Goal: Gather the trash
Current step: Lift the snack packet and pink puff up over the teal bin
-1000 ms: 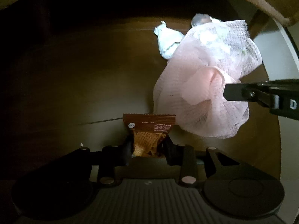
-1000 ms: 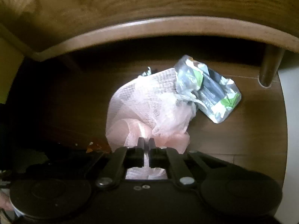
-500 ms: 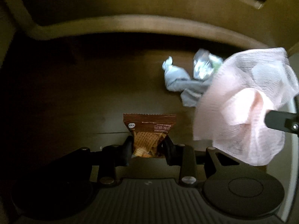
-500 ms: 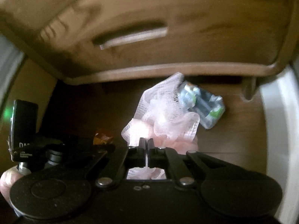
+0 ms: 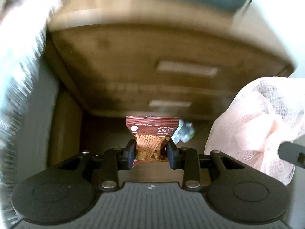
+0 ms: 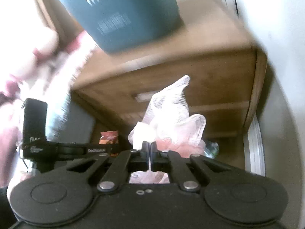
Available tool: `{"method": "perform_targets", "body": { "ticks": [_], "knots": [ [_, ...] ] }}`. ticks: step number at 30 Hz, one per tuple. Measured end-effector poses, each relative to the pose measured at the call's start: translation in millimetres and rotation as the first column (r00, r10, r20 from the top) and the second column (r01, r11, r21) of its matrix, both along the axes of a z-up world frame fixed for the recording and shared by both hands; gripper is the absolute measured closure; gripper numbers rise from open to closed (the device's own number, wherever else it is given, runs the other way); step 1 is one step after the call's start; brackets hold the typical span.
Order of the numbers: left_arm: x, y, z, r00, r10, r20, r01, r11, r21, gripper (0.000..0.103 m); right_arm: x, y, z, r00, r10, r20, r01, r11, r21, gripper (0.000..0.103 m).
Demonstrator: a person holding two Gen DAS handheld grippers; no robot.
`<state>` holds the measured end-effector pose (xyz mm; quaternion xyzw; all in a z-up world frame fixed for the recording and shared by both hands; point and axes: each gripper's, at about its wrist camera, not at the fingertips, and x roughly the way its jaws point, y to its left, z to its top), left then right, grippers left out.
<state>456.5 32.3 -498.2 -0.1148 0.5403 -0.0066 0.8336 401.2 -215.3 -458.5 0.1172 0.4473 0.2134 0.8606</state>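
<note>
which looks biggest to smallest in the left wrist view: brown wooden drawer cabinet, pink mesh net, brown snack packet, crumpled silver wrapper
1. brown wooden drawer cabinet
2. pink mesh net, though nearness to the camera inflates it
3. brown snack packet
4. crumpled silver wrapper, partly hidden behind the packet

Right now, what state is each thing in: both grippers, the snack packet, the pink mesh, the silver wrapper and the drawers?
Left gripper: shut on snack packet.
Snack packet: crumpled, pinched at its lower end, held up.
Right gripper: shut on pink mesh.
Pink mesh: bunched, held up.
Silver wrapper: crumpled, on the floor, not held.
Cabinet drawers: closed.
</note>
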Motion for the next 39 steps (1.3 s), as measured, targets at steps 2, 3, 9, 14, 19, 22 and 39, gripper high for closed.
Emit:
{"method": "perform_targets", "body": {
  "ticks": [2, 3, 9, 14, 19, 22, 39],
  "knots": [
    [0, 3, 49, 1.000, -0.003, 0.022, 0.003, 1.000, 0.021, 0.070, -4, 0, 42, 0.999, 0.010, 0.037, -0.010, 1.000, -0.006, 0.102],
    [3, 5, 67, 0.999, -0.005, 0.035, 0.004, 1.000, 0.022, 0.070, -5, 0, 67, 0.998, 0.014, 0.063, -0.013, 1.000, -0.014, 0.102],
    [4, 14, 187, 0.995, -0.011, 0.096, 0.008, 1.000, 0.025, 0.070, 5, -1, 170, 0.989, 0.010, 0.149, -0.012, 1.000, 0.009, 0.102],
    [6, 21, 272, 0.986, -0.021, 0.163, 0.020, 1.000, 0.012, 0.070, 15, 1, 249, 0.974, 0.014, 0.227, -0.023, 0.999, 0.039, 0.102],
    [19, 26, 331, 0.967, -0.047, 0.249, 0.042, 0.999, 0.025, 0.070, 27, 4, 312, 0.948, 0.018, 0.319, -0.032, 0.999, 0.039, 0.102],
    [33, 30, 360, 0.957, -0.066, 0.284, 0.057, 0.998, 0.040, 0.070, 37, 7, 338, 0.931, 0.015, 0.364, -0.030, 0.999, 0.035, 0.102],
    [162, 50, 358, 0.965, -0.046, 0.258, 0.041, 0.999, 0.025, 0.070, 161, 56, 331, 0.965, 0.003, 0.264, 0.020, 0.996, -0.085, 0.103]
  ]
}}
